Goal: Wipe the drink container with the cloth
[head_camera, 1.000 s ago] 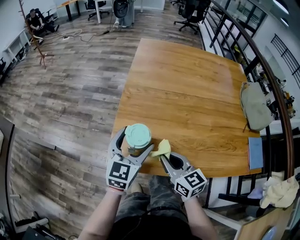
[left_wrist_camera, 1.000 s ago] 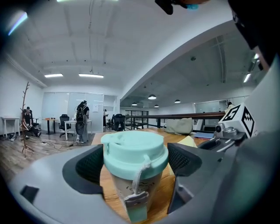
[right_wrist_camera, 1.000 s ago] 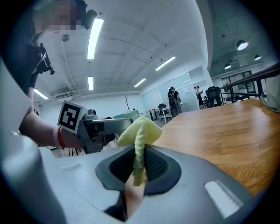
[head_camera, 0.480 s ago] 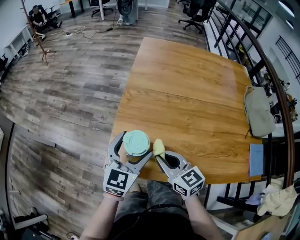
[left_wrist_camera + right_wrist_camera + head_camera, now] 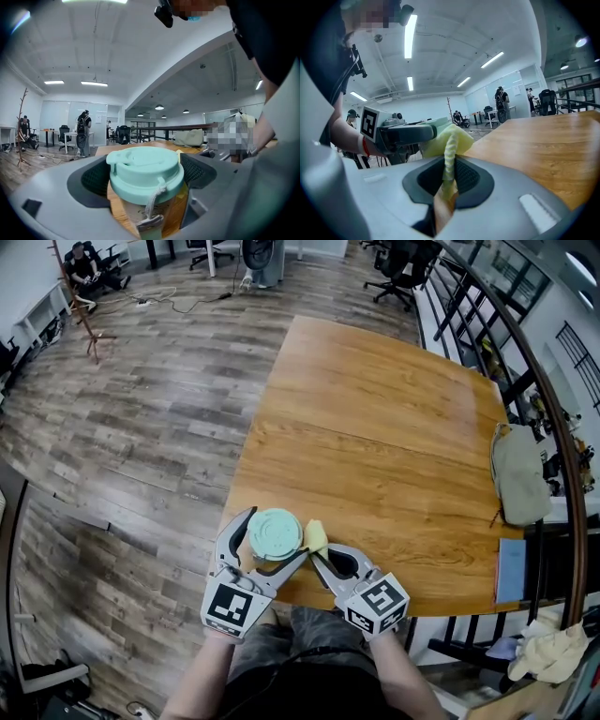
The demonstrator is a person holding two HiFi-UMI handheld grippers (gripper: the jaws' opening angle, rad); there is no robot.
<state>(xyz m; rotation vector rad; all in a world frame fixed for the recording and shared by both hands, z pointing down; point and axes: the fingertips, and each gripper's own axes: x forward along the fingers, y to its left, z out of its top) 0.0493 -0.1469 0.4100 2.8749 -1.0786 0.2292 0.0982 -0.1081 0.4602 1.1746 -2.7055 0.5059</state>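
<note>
In the head view, the left gripper (image 5: 273,542) is clamped round a clear drink cup (image 5: 276,531) with a mint-green lid, at the near edge of the wooden table (image 5: 375,427). Whether the cup stands on the wood or hangs just above it cannot be told. Just right of the lid, the right gripper (image 5: 319,557) pinches a yellow cloth (image 5: 316,536), which lies against the cup's right side. A grey-green bag (image 5: 518,474) lies at the table's right edge, with a blue flat thing (image 5: 511,568) near it. Office chairs (image 5: 389,263) stand on the plank floor at the far end.

In the left gripper view, both jaws press on the cup below its lid. A white string with a small tag (image 5: 151,220) hangs down the near side. Table wood shows behind the cup, and the bag lies far off to the right.

In the right gripper view, the jaws are nearly together with the cloth squeezed between them. The cloth bulges out beyond the tips and touches the green lid beside the left gripper's marker cube (image 5: 370,123). The tabletop stretches away on the right.
</note>
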